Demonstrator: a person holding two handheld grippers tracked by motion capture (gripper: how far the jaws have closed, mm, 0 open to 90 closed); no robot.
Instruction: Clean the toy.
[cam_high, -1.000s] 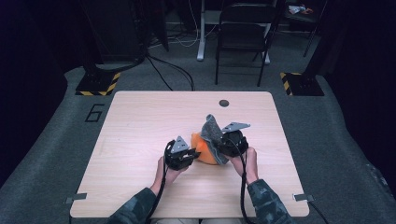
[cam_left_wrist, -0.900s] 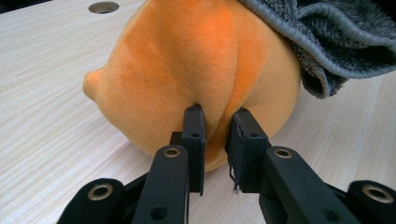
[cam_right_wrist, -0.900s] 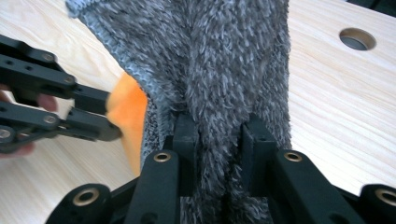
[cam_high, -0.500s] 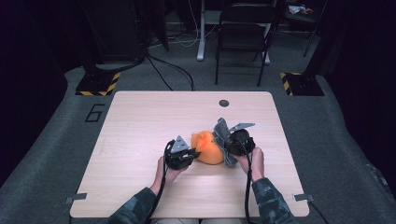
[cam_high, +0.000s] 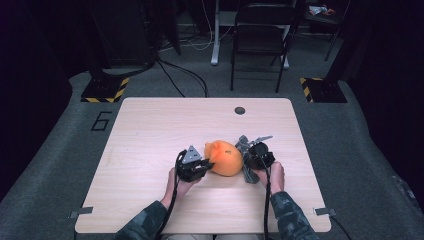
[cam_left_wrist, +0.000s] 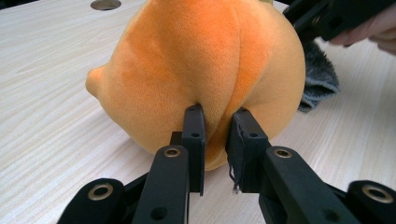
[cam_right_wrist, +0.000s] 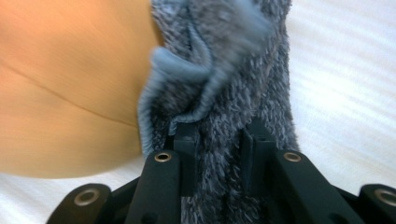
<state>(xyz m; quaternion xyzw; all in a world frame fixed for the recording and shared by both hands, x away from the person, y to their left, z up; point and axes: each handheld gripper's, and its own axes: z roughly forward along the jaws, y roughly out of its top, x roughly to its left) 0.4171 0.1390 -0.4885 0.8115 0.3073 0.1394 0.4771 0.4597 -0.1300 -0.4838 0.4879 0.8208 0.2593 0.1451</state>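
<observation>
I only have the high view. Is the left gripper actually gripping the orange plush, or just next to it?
Observer: Gripping. In the left gripper view the left gripper pinches a fold of the orange plush.
Operator: And the right one?
Observer: The right gripper is shut on the grey fuzzy cloth.
Operator: Cloth touching the plush?
Observer: Yes, its hemmed edge lies against the plush's side in the right gripper view.

Light wooden desk (cam_high: 150, 150): orange plush toy (cam_high: 225, 157) rests near the front edge, grey fuzzy cloth (cam_high: 245, 147) apparently touching its right side.
</observation>
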